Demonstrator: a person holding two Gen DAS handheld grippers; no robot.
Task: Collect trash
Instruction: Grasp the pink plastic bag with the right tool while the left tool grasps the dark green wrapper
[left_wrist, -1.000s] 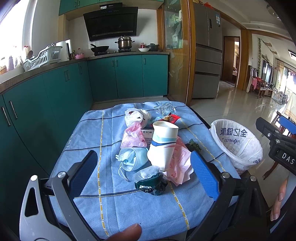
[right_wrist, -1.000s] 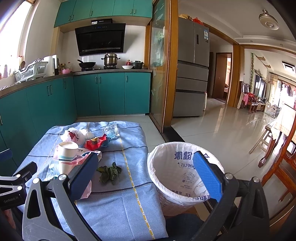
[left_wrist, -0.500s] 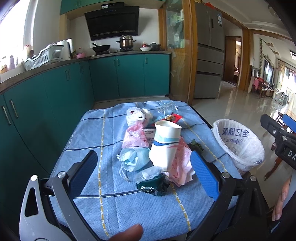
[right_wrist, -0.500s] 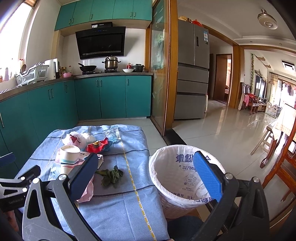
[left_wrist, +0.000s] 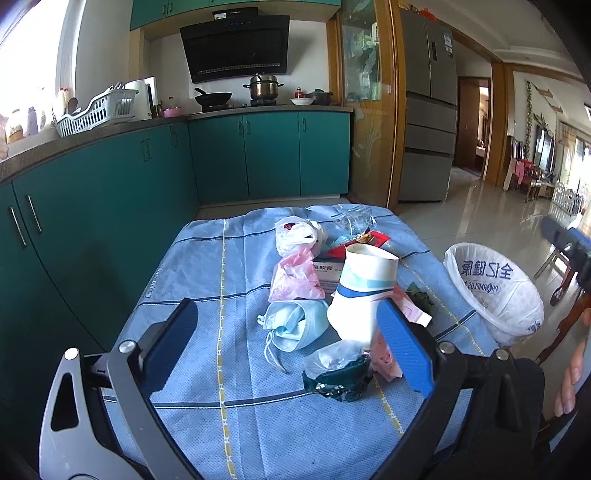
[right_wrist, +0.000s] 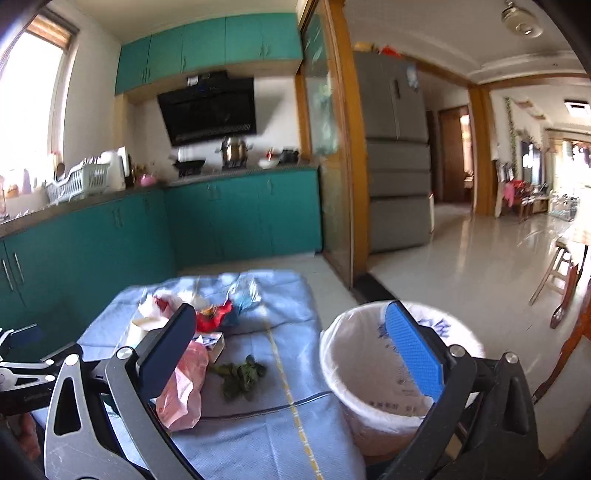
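Trash lies on a table with a blue cloth (left_wrist: 207, 280). A white paper cup (left_wrist: 362, 295) stands in the middle, with a blue face mask (left_wrist: 291, 325), a pink bag (left_wrist: 295, 277), a white bag (left_wrist: 295, 232), a crumpled dark green wrapper (left_wrist: 340, 373) and a red wrapper (left_wrist: 373, 240) around it. My left gripper (left_wrist: 288, 343) is open and empty, just short of the mask and cup. My right gripper (right_wrist: 291, 347) is open and empty above green leaves (right_wrist: 243, 376), beside a white-lined bin (right_wrist: 373, 373). The bin also shows in the left wrist view (left_wrist: 495, 291).
Teal kitchen cabinets (left_wrist: 110, 192) run along the left and the back. A grey fridge (left_wrist: 428, 125) stands at the back right. Wooden chairs (right_wrist: 565, 288) stand on the tiled floor at the right. A small box (right_wrist: 214, 341) lies by the pink bag.
Both grippers have moved forward over the table and stay open. The right wrist view has tilted and swung, and its image is blurred by motion.
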